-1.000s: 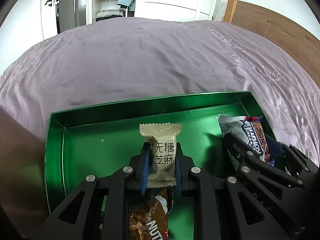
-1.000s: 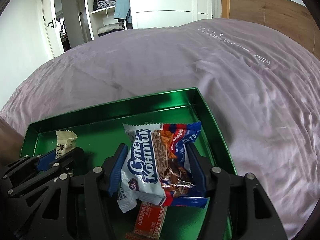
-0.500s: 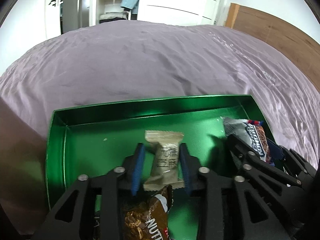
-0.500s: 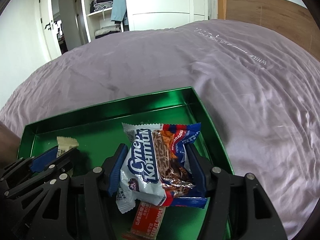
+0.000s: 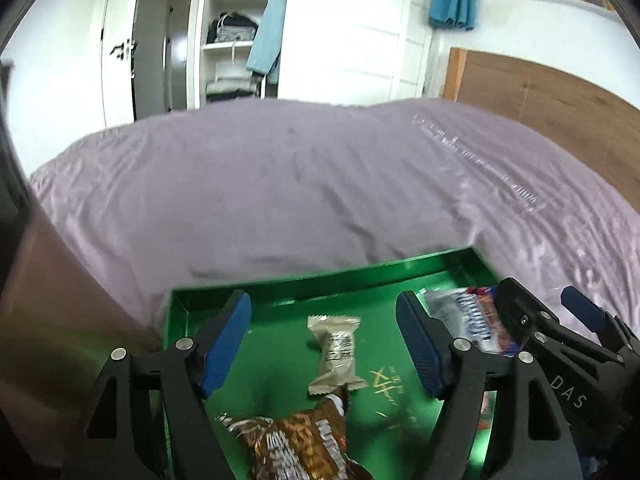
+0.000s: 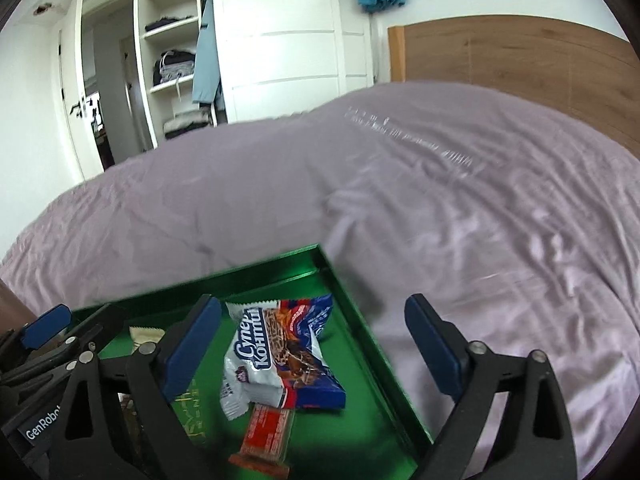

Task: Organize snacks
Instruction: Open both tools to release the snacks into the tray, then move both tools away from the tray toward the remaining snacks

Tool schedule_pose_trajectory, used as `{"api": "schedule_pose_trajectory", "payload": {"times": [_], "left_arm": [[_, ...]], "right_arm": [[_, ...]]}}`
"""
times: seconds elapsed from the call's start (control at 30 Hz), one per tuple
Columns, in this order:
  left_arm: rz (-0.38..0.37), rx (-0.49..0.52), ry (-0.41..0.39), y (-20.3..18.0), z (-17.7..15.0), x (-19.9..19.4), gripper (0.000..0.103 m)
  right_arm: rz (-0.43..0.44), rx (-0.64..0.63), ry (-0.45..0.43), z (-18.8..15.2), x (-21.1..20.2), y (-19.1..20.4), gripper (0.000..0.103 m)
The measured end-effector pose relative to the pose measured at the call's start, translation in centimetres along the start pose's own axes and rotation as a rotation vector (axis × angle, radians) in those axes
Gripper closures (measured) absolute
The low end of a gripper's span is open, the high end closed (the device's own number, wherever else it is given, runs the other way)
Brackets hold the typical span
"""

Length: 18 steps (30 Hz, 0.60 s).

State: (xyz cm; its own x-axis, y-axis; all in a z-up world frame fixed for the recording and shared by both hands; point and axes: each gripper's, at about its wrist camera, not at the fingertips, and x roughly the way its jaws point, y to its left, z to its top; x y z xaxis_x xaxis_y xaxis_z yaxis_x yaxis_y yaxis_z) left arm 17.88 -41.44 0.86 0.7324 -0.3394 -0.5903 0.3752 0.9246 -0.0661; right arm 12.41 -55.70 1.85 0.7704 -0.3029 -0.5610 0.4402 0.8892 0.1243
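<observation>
A green tray (image 5: 280, 280) (image 6: 360, 344) lies on the purple bedspread. A beige wrapped sweet (image 5: 335, 354) rests flat on the tray floor, below and between the opening jaws of my left gripper (image 5: 326, 344), whose pads do not touch it. A brown nut-bar packet (image 5: 296, 442) lies nearer the camera. The white and blue wafer packet (image 6: 276, 354) (image 5: 472, 320) lies in the tray's right part, with my right gripper (image 6: 314, 346) opening wide above it, clear of it. A red snack bar (image 6: 266, 434) sits just below the wafer packet.
The purple bedspread (image 5: 320, 184) stretches beyond the tray on all sides. A wooden headboard (image 6: 520, 52) stands at the right. White wardrobe shelves (image 5: 232, 40) with folded clothes are in the background. A brown surface (image 5: 48, 320) rises left of the tray.
Both grippers let go of their snacks, spread wide and rose. The beige sweet and the wafer packet now lie on the tray floor.
</observation>
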Motion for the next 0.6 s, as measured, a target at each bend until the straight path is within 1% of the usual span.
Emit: {"api": "schedule_pose_trajectory", "payload": {"times": [0.1,0.23,0.3,0.4,0.47,0.53,0.6], "left_arm": [[-0.023,0.013,-0.010,-0.3,0.8,-2.1,0.033],[-0.079,0.035,-0.026,-1.0,0.8,-6.2,0.030],[-0.117,0.056,-0.030,-1.4,0.3,-8.4,0.022],[-0.147,0.090,-0.045,-1.6,-0.8,-12.1,0.021],[-0.158,0.113,-0.043,-1.5,-1.7,-14.4,0.020],[-0.149,0.131,-0.044,-1.0,-2.4,-16.3,0.020],[-0.137,0.140,-0.032,-0.3,-2.9,-17.9,0.020]], "right_arm": [[-0.019,0.014,-0.026,0.8,-2.7,-0.3,0.000],[-0.067,0.015,-0.068,1.7,-7.3,-0.5,0.000],[-0.074,0.011,-0.082,1.9,-9.8,-0.4,0.000],[-0.095,-0.014,-0.091,1.7,-13.0,0.2,0.000],[-0.083,-0.027,-0.091,1.4,-15.5,1.0,0.000],[-0.057,-0.028,-0.093,1.0,-17.9,1.7,0.000],[-0.011,-0.022,-0.098,0.5,-20.5,2.6,0.000]]}}
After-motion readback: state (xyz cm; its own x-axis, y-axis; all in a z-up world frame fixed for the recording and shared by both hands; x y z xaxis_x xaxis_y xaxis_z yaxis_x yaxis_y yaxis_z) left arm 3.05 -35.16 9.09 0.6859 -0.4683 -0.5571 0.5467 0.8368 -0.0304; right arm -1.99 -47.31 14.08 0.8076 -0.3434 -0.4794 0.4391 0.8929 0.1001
